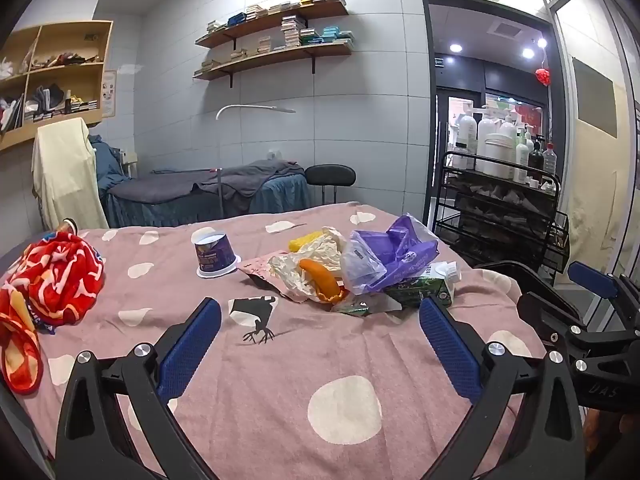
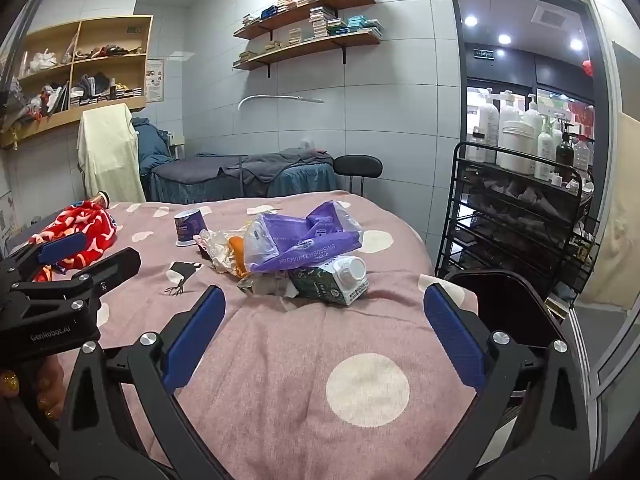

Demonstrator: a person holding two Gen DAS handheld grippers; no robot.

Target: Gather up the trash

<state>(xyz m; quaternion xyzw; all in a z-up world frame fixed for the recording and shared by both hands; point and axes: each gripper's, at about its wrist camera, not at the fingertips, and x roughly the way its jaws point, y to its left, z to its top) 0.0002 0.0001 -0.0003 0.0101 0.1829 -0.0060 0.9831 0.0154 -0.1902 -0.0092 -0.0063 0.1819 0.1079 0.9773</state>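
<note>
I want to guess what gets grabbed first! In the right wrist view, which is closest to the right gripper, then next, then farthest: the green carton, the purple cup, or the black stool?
From the right gripper, open above the bed:
1. Green carton, straight ahead at the front of the trash pile.
2. Purple cup, farther back on the left, upside down.
3. Black stool, beyond the bed's far edge.

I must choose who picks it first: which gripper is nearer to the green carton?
Right. The green carton lies just ahead of the right gripper, between its open jaws' line; from the left gripper it sits off to the right.
</note>
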